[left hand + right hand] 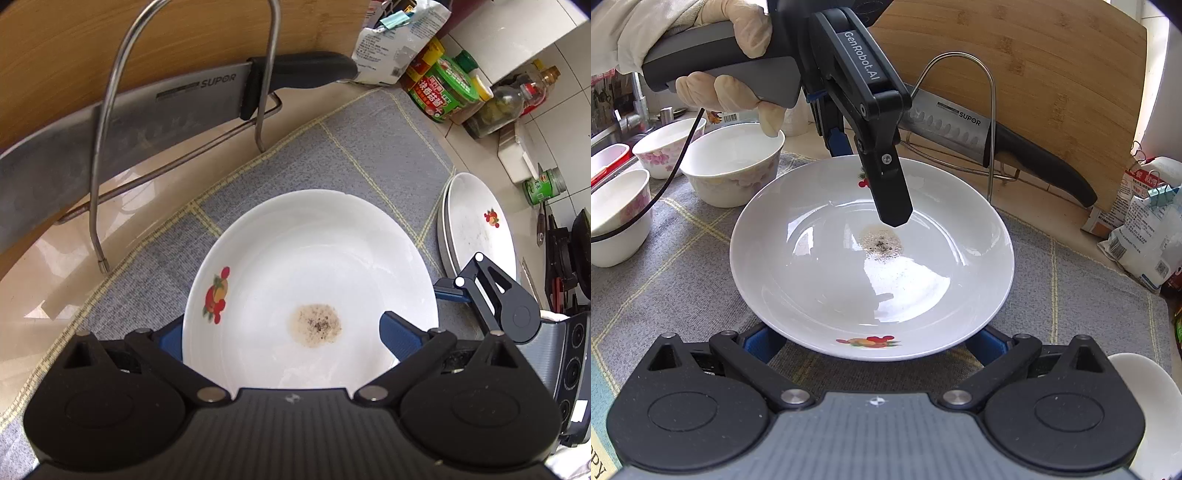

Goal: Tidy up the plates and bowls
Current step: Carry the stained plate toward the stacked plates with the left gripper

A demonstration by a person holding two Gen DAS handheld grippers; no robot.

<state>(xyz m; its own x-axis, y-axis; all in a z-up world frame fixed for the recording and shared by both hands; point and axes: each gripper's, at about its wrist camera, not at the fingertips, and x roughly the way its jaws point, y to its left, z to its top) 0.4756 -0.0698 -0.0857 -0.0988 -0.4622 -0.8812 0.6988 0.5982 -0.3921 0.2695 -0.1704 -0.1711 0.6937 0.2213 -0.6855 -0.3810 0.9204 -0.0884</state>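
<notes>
**Two tongs around one soiled plate**

Nearest each camera is the round white ceramic plate with red fruit prints and a brown speckled stain (pixel 871 251), lying flat on the grey checked cloth mat (pixel 683 288) that covers the counter. Every place below is given from this plate.

The step in hand looks like picking the plate up to stack it. To do that well, I judge one finger should slide under the rim and the other come over it, pinching the rim before lifting and keeping the plate level so the residue stays put. The likely target is the stack of matching white plates (pixel 476 221), to the plate's right in the left wrist view.

The left tongs (pixel 291 332) stand wide, released, over the plate's near edge; one finger hangs above the stain, apparently not pressing. The right tongs (pixel 871 343) also stand spread, with both blue fingers showing past the plate's near rim; contact is hidden, and no grip shows.

Three white floral bowls (pixel 733 166) sit beyond the plate's left in the right wrist view.
</notes>
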